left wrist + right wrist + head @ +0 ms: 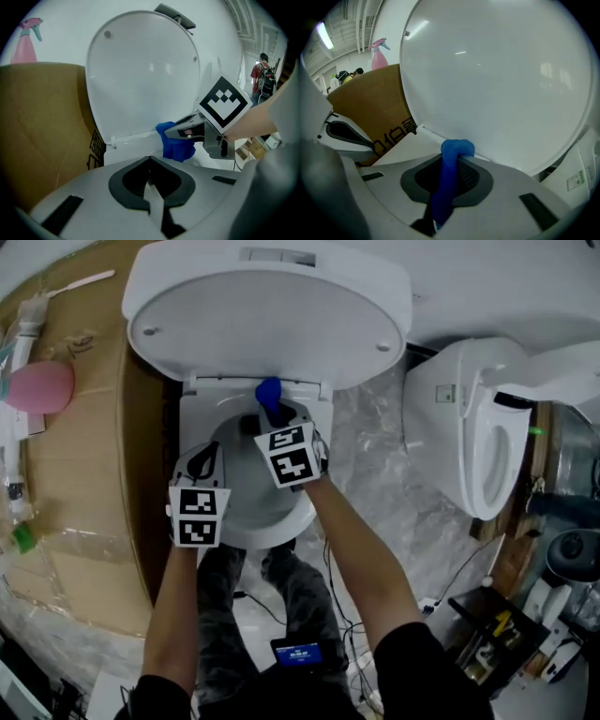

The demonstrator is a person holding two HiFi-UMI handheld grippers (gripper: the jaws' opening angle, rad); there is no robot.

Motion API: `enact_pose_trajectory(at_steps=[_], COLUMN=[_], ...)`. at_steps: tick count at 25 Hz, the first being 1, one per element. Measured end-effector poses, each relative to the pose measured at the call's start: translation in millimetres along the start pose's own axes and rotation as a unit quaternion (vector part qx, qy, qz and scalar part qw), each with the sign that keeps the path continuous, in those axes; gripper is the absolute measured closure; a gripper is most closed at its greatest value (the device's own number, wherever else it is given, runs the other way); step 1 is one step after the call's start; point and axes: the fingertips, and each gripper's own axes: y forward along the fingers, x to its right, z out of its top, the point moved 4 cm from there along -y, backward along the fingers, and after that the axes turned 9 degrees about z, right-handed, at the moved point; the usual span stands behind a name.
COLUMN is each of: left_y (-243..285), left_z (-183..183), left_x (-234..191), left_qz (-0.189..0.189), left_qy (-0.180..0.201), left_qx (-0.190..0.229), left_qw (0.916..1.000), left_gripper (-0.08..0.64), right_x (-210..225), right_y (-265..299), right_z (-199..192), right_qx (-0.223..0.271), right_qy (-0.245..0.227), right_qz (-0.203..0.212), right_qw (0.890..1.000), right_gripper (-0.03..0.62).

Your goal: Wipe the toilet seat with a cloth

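The white toilet stands with its lid [267, 315] raised, and both grippers hover over the bowl. My right gripper [270, 413] is shut on a blue cloth [269, 393], which rests against the back of the seat [199, 409] just below the lid hinge. In the right gripper view the cloth [449, 173] runs up between the jaws to the base of the lid [497, 79]. My left gripper [212, 452] sits left of and nearer than the right one, shut and holding nothing. In its own view the left gripper [150, 182] faces the cloth [176, 146] and the right gripper [174, 132].
A brown cardboard box [84, 474] stands close on the toilet's left, with a pink spray bottle [37, 385] on it. A second white toilet [478, 427] stands to the right. Cables and a small screen device [297, 652] lie on the floor by the person's legs.
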Motion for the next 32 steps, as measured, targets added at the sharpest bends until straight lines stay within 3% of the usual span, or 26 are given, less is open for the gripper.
enact_pose_trajectory(at_steps=[8, 13, 24, 32], left_y=[26.4, 23.2, 5.3, -17.0], left_z=[-17.8, -32.3, -79.4, -112.8], left_x=[-22.9, -30.8, -33.8, -23.0], left_qz=[0.019, 0.025, 0.04, 0.049], left_qy=[-0.046, -0.068, -0.11, -0.122], left_qx=[-0.01, -0.017, -0.029, -0.032], left_qw=[0.9987, 0.9972, 0.9927, 0.9909], left_gripper=[0.548, 0.548, 0.548, 0.548], right_x=[-9.2, -38.3, -97.7, -156.1], right_y=[53.4, 77.5, 118.3, 129.0], right_z=[4.0, 19.4, 38.7, 17.1], right_qx=[-0.014, -0.014, -0.016, -0.056], right_qy=[-0.02, -0.053, -0.112, -0.177], right_qz=[0.022, 0.066, 0.159, 0.214], right_qw=[0.999, 0.996, 0.981, 0.959], right_gripper=[0.54, 0.54, 0.54, 0.54])
